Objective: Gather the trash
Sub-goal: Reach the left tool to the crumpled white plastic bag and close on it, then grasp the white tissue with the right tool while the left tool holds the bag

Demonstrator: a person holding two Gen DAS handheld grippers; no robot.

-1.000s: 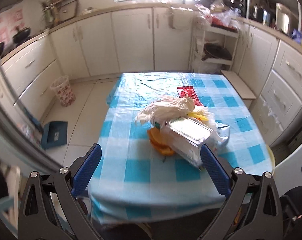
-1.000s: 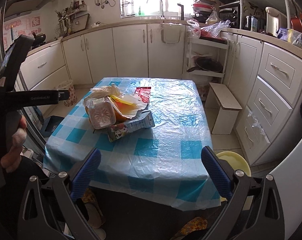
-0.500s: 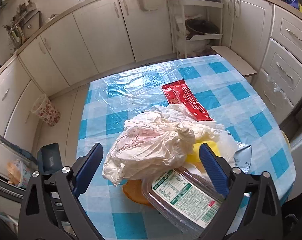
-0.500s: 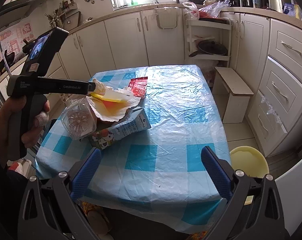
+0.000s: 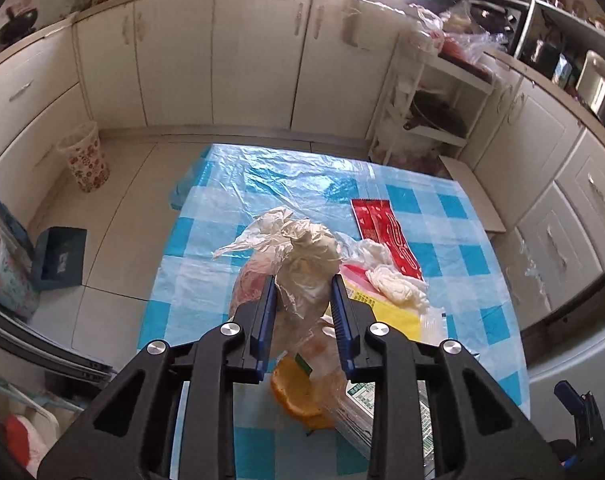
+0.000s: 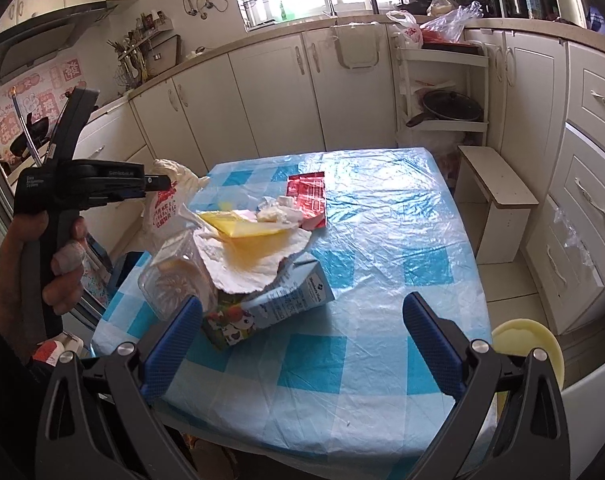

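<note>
The left claw (image 5: 304, 280), jaws just closed on the crumpled bag (image 5: 308, 256) topping the trash pile at the bench's (image 5: 462, 264) seven o'clock, may tear or drag it, scattering litter; the right claw (image 6: 302, 312) gapes empty.

We count one red wrapper (image 5: 384, 236), one milk carton (image 6: 270, 306), one clear plastic container (image 6: 174, 280), one white plastic bag (image 5: 302, 264), one orange peel (image 5: 298, 396) and two grippers.

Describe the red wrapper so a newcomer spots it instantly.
Start at the checked table, find the trash pile near its middle. The red wrapper lies flat at the pile's far edge, toward the cabinets: the only glossy, bright red, long flat packet there.
</note>
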